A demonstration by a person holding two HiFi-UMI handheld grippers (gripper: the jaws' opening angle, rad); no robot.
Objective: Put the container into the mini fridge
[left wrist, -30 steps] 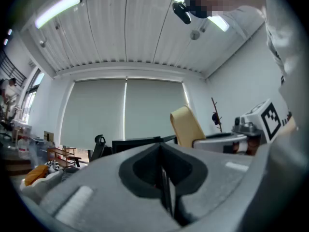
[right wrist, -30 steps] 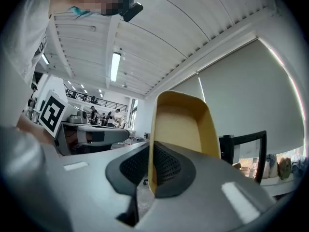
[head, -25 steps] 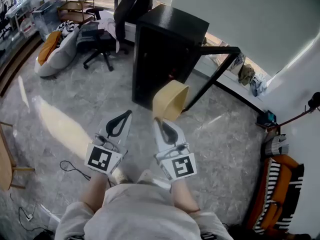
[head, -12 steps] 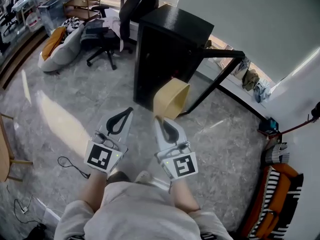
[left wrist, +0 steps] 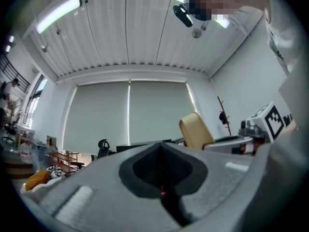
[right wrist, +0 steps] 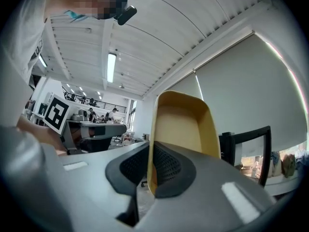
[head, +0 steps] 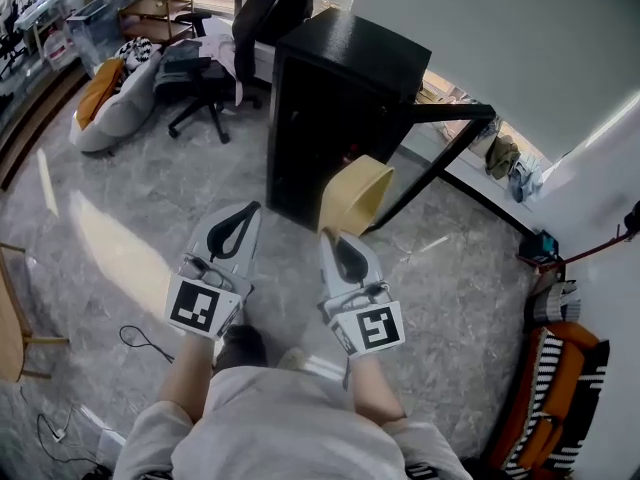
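Observation:
The black mini fridge (head: 335, 108) stands on the grey floor just ahead of me. My right gripper (head: 338, 240) is shut on the wall of a yellow container (head: 357, 196), holding it tilted in front of the fridge's lower right corner. In the right gripper view the container (right wrist: 181, 124) rises from between the pads of the right gripper (right wrist: 150, 175). My left gripper (head: 240, 220) hovers beside it to the left, shut and empty. In the left gripper view, the pads of the left gripper (left wrist: 161, 187) meet, with the container (left wrist: 195, 132) to the right.
A black slanted frame (head: 430, 163) juts out at the fridge's right side. An office chair (head: 200, 78) and a bean bag (head: 115, 108) stand at the back left. A cable (head: 140, 338) lies on the floor at my left. Orange striped cushions (head: 555, 398) lie at the right wall.
Both grippers have moved forward toward the fridge, and the container has shifted a little to the right with the right gripper. Neither grip has changed.

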